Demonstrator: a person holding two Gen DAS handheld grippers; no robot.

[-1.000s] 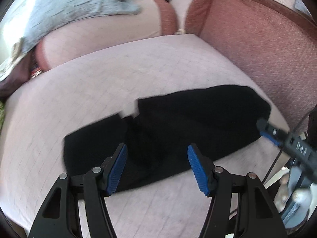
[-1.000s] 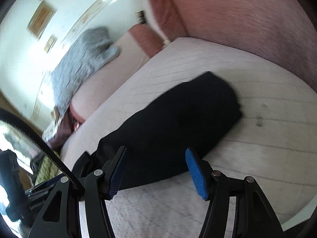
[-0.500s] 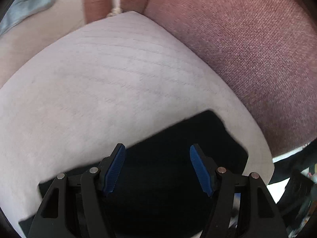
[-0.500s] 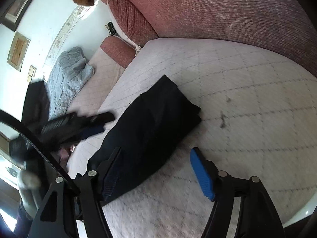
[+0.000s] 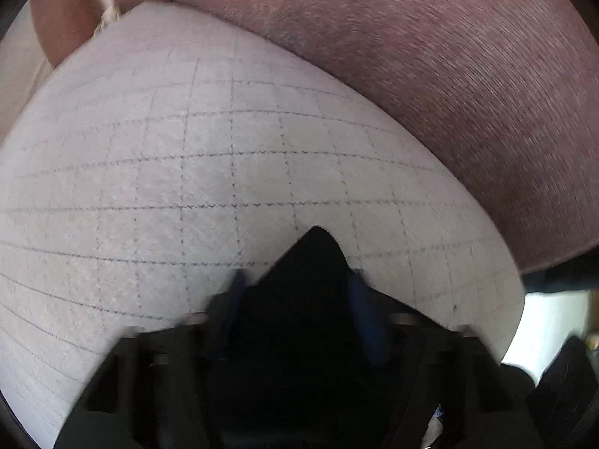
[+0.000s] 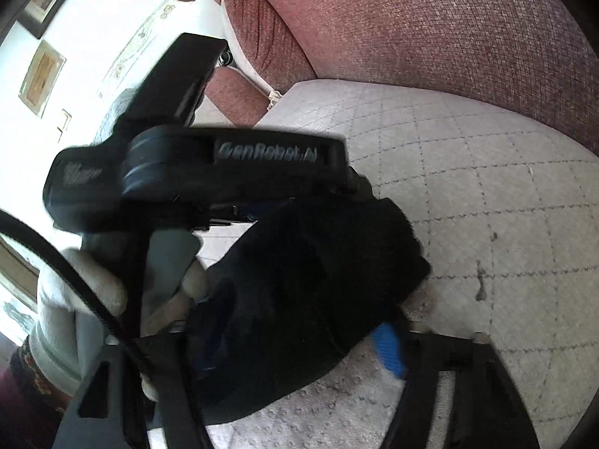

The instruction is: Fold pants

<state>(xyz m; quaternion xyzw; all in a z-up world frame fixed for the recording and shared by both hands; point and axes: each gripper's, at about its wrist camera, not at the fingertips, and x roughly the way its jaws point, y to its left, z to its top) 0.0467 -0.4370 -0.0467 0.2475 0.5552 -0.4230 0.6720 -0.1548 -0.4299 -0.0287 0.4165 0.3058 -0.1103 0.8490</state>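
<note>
The black pants (image 6: pixel 318 273) lie folded on the pale quilted seat cushion (image 6: pixel 486 187). In the left wrist view a corner of the pants (image 5: pixel 310 262) fills the gap between the fingers of my left gripper (image 5: pixel 295 299), which stand wide apart around the cloth. The left gripper's body also shows in the right wrist view (image 6: pixel 209 176), held by a gloved hand over the far end of the pants. My right gripper (image 6: pixel 299 340) is open; its blue right pad (image 6: pixel 389 348) is beside the pants' near end and its left finger is hidden by cloth.
The sofa's reddish backrest (image 5: pixel 449 75) rises behind the cushion. The cushion's right edge (image 5: pixel 513 299) drops off to a bright floor. An armrest (image 6: pixel 262 37) and a wall with framed pictures (image 6: pixel 41 75) are to the left.
My left gripper has swung right and come down onto the right end of the pants. My right gripper has closed in on the same end, so the cloth now lies between its fingers.
</note>
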